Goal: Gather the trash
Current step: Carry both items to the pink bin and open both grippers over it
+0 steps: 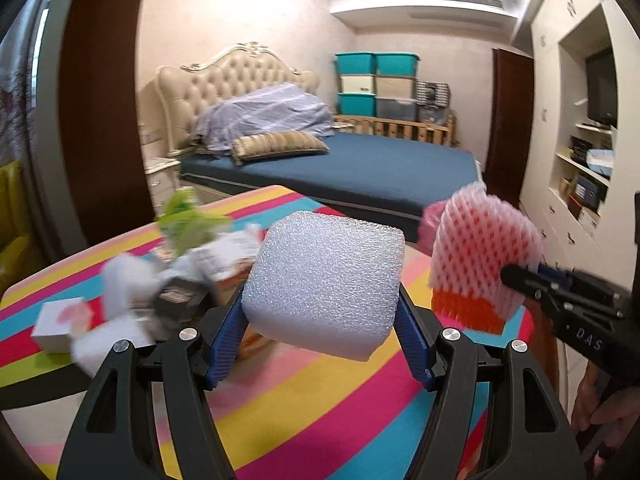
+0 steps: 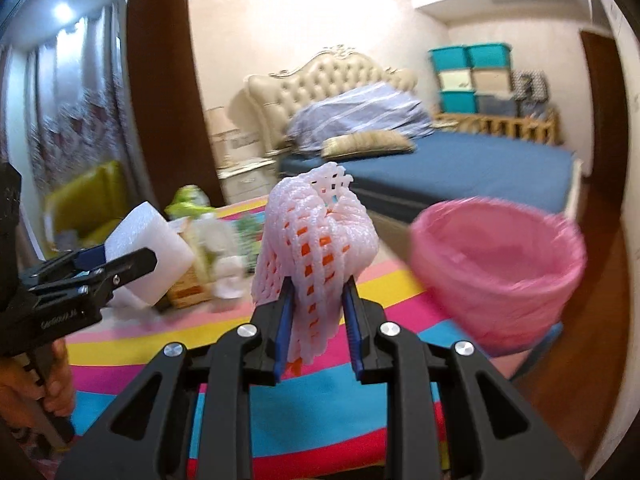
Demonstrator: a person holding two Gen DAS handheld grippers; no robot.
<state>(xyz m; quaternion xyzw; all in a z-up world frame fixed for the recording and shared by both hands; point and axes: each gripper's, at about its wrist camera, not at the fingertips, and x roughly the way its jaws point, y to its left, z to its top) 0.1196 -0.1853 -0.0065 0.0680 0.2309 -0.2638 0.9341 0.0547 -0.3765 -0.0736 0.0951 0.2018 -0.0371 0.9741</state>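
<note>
Left wrist view: left gripper raised above striped table, pointing level toward the bed, blue fingers clamped on both sides of a white foam block. Block lifted clear of the cloth, tilted a little to the right. Behind and to the left, a blurred trash pile on the table: green wrapper, white papers, small pink-white box nearest the left edge. At right, right gripper reaching in sideways, level, gripping foam net with an orange item inside it. Sliver of pink bin peeking out just behind the net. Person's hand at the lower right edge, wrapped round the handle.

Right wrist view: right gripper held level above the table, aimed toward the bed, blue fingers pinching the lower part of the net, orange showing through the mesh. Net upright, clear of the cloth. Pink-lined bin to the right, near the table's right edge, mouth open and tilted toward the camera, blurred. At left, left gripper coming in sideways, closed on the foam block, hand below on its handle. Trash pile on the table between block and net, blurred.
</note>
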